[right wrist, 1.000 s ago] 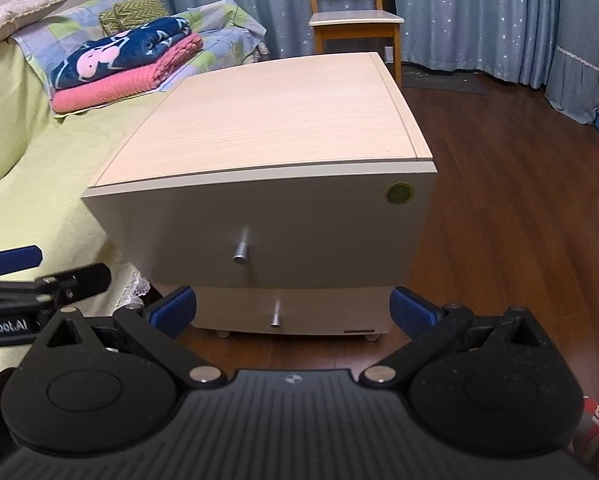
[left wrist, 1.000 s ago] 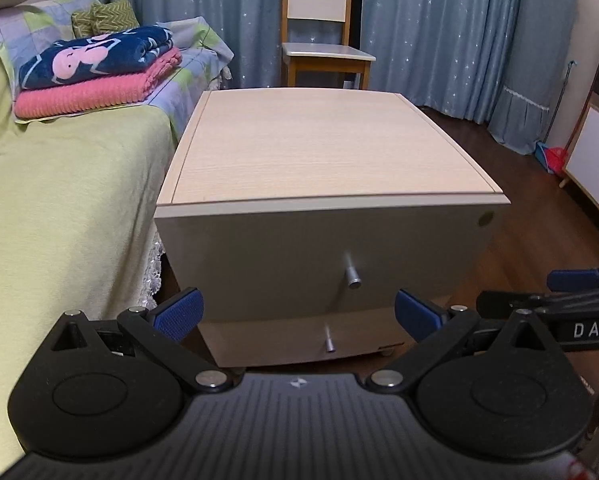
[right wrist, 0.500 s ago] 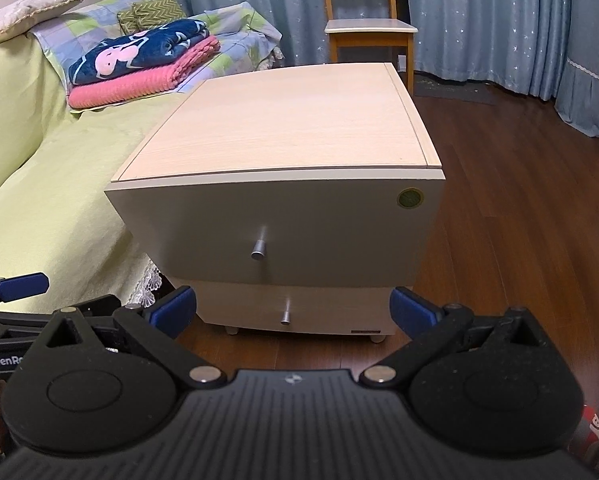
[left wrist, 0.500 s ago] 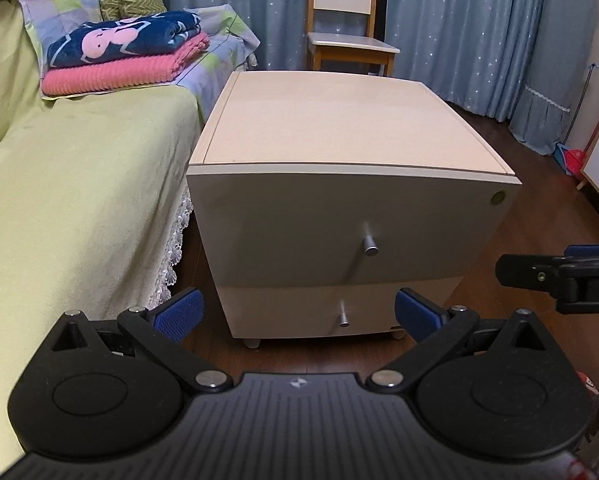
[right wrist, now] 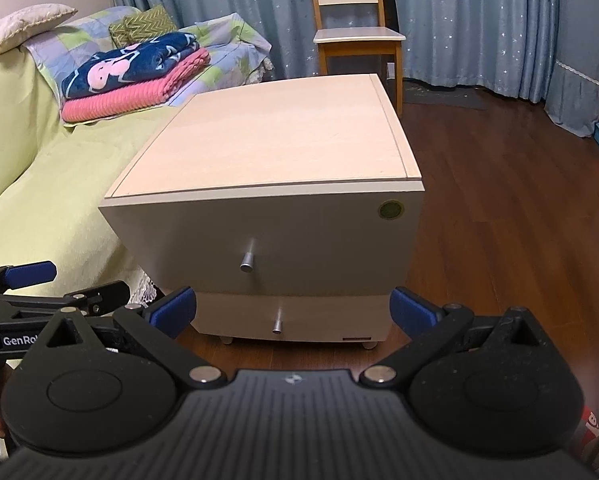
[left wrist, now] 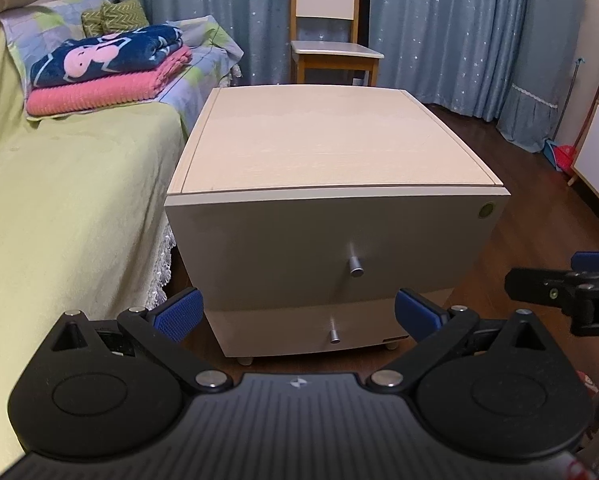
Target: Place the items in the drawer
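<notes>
Both grippers, jaws spread, face the closed nightstand.

the left gripper is matte black plastic with a ribbed central body and a small pale emblem at its front edge. two rounded housings flank it, each with a shallow oval recess and a triangular cut-out above. angled black links carry round silver screws at their pivots, and the fingers end in blue pads with a fine knurled texture. the right gripper has the same build, colours and screws. seen from the right wrist camera, the left one's side bears white lettering reading "genro", cut off.
</notes>
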Demonstrator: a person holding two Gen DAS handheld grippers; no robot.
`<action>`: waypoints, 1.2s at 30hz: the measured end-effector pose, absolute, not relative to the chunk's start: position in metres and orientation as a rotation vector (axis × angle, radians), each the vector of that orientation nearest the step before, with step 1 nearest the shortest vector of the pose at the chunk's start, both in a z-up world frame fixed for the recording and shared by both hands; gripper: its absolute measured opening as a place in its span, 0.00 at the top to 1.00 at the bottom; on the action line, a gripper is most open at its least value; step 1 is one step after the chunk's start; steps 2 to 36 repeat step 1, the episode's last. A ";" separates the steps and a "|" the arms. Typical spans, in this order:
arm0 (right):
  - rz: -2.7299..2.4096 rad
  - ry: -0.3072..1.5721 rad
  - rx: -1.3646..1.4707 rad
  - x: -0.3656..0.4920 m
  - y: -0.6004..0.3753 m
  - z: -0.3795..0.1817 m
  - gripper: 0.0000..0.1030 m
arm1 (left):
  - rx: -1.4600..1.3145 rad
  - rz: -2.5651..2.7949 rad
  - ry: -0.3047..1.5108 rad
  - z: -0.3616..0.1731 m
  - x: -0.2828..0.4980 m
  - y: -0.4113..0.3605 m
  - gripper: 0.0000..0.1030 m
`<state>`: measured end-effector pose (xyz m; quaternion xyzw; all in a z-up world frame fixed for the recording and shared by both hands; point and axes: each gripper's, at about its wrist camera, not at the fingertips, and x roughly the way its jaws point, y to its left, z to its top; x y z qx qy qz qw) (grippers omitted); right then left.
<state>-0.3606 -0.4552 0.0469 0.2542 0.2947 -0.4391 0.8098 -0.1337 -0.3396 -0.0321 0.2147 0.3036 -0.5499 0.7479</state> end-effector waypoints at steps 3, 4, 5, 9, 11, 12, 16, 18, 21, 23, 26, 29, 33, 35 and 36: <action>-0.940 0.629 0.543 -0.361 -0.455 0.047 0.01 | 0.468 -1.204 0.657 -0.031 -0.134 -0.339 0.01; -0.940 0.629 0.543 -0.361 -0.455 0.047 0.01 | 0.468 -1.204 0.657 -0.031 -0.134 -0.339 0.01; -0.940 0.629 0.543 -0.361 -0.455 0.047 0.01 | 0.468 -1.204 0.657 -0.031 -0.134 -0.339 0.01; -0.940 0.629 0.543 -0.361 -0.455 0.047 0.01 | 0.468 -1.204 0.657 -0.031 -0.134 -0.339 0.01; -0.940 0.629 0.543 -0.361 -0.455 0.047 0.01 | 0.468 -1.204 0.657 -0.031 -0.134 -0.339 0.01; -0.940 0.629 0.543 -0.361 -0.455 0.047 0.01 | 0.468 -1.204 0.657 -0.031 -0.134 -0.339 0.01; -0.940 0.629 0.543 -0.361 -0.455 0.047 0.01 | 0.468 -1.204 0.657 -0.031 -0.134 -0.339 0.01; -0.940 0.629 0.543 -0.361 -0.455 0.047 0.01 | 0.468 -1.204 0.657 -0.031 -0.134 -0.339 0.01; -0.940 0.629 0.543 -0.361 -0.455 0.047 0.01 | 0.468 -1.204 0.657 -0.031 -0.134 -0.339 0.01; -0.940 0.629 0.543 -0.361 -0.455 0.047 0.01 | 0.468 -1.204 0.657 -0.031 -0.134 -0.339 0.01; -0.940 0.629 0.543 -0.361 -0.455 0.047 0.01 | 0.468 -1.204 0.657 -0.031 -0.134 -0.339 0.01; -0.940 0.629 0.543 -0.361 -0.455 0.047 0.01 | 0.468 -1.204 0.657 -0.031 -0.134 -0.339 0.01; -0.940 0.629 0.543 -0.361 -0.455 0.047 0.01 | 0.468 -1.204 0.657 -0.031 -0.134 -0.339 0.01; -0.940 0.629 0.543 -0.361 -0.455 0.047 0.01 | 0.468 -1.204 0.657 -0.031 -0.134 -0.339 0.01; -0.940 0.629 0.543 -0.361 -0.455 0.047 0.01 | 0.468 -1.204 0.657 -0.031 -0.134 -0.339 0.01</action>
